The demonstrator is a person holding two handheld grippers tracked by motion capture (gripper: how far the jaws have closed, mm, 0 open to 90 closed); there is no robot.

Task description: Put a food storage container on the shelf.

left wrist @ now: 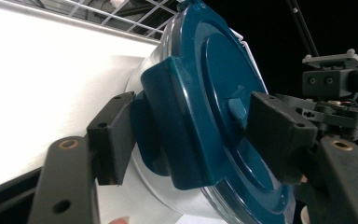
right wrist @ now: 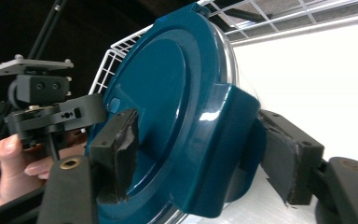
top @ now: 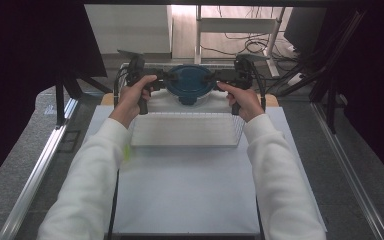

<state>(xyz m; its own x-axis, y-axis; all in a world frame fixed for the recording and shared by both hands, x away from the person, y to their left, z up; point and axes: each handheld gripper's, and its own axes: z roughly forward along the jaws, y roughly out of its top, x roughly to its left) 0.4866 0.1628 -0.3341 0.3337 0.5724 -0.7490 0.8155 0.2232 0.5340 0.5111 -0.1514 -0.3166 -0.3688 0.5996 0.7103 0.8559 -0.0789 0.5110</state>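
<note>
Round clear container w/ dark teal lid (top: 192, 83) at far end of white table (top: 190, 190), just beyond white wire rack (top: 187, 130), between both grippers. Left gripper (top: 166, 81) reaching in from left side, right gripper (top: 215, 78) from right side, each straddling a side latch of lid. In left gripper view: jaws fairly wide, teal latch flap (left wrist: 168, 126) between them; one pad just beside flap's underside edge, other pad over lid top near small raised nub (left wrist: 237, 108); contact not clear, looks like small gaps, so not clamped. In right gripper view: same setup mirrored, jaws wide around opposite latch (right wrist: 228, 140); one pad on lid-top side, other on outer side of latch next to clear wall; can't tell for sure if pads touch, no firm squeeze visible. Lid seated on container, tilted in neither high view nor close views beyond camera angle. Left hand (top: 132, 95) & right hand (top: 245, 100) gripping handles, white sleeves along both sides of rack. Other gripper visible farther off behind lid in each close view.
</note>
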